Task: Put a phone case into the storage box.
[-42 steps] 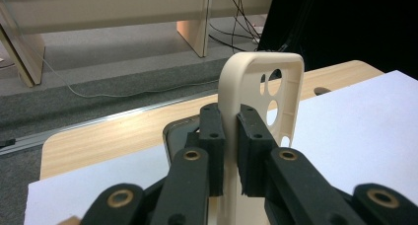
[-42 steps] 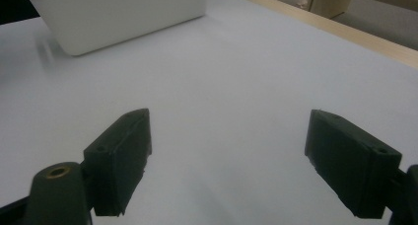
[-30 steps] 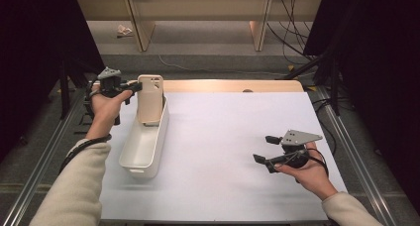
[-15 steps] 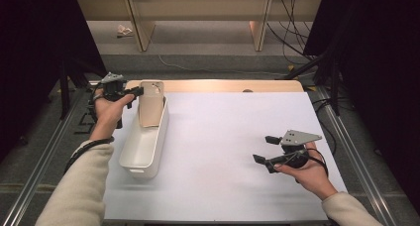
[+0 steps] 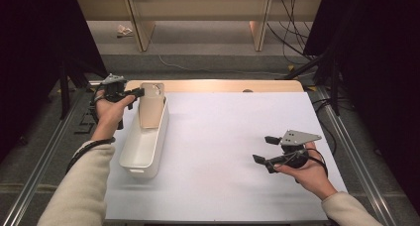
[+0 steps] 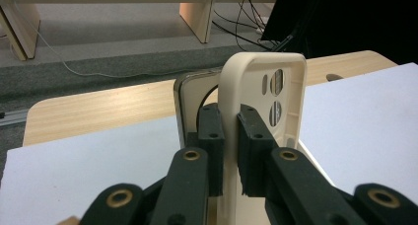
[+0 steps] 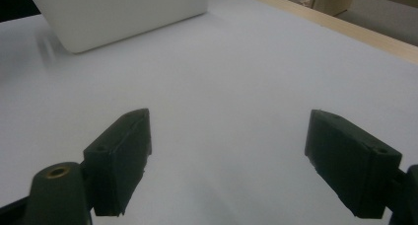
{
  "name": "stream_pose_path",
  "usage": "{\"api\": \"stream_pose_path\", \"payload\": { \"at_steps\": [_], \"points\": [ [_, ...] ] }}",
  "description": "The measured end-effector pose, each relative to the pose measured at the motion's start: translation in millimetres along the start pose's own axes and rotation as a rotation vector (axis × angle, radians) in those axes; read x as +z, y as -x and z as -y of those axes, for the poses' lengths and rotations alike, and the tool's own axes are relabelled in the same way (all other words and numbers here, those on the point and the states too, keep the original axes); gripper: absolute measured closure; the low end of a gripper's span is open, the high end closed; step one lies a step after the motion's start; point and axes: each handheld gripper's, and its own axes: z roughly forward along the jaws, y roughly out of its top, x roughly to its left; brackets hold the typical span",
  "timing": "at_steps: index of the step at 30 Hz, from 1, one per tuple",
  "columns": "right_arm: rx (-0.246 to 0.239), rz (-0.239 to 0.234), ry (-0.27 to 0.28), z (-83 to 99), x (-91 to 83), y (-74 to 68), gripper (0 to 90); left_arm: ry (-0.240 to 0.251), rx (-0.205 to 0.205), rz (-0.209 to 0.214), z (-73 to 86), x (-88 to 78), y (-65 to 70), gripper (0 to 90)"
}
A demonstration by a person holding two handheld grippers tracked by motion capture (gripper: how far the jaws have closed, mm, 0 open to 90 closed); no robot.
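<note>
case: cream phone case (image 6: 256, 111), thin moulded plastic, rounded corners, oval and round camera cutouts near the top; stands upright
bin: white plastic bin (image 5: 144, 142), long, smooth, rounded rim, far left on the table
table: pale wood top (image 5: 223, 85) under a matte white sheet (image 5: 223, 151)
left gripper: left gripper (image 6: 230, 151), black ribbed pads, brass pivot pins; jaws pinch the case's side wall, one pad inside, one outside
case place: held over the bin's far end (image 5: 151, 104), lower edge inside the bin; whether it touches the bin floor I can't tell
right gripper: right gripper (image 5: 263, 149), grey three-cornered plate on top, jaws spread wide, nothing between them; low over the sheet, near right, well apart from the bin
left gripper view adds: cutouts, pad grip, bin rim (image 6: 178, 94) right behind the case
right gripper view adds: bin's smooth outer wall (image 7: 123, 13) far off, wood edge (image 7: 345, 25) beyond the sheet
high view adds: both hands, cream sleeves, whole layout
</note>
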Motion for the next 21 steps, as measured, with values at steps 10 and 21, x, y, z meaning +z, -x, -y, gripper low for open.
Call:
{"api": "stream_pose_path", "payload": {
  "at_steps": [10, 21],
  "points": [
    [0.001, -0.001, 0.002, 0.0, -0.2, 0.0, 19.0, -0.003, -0.017, -0.003, 3.6, 5.8, -0.4, 81.0],
    [0.0, -0.003, 0.003, 0.2, -0.2, 0.3, 19.0, -0.005, -0.019, -0.03, 3.4, 7.7, -1.9, 80.2]
  ]
}}
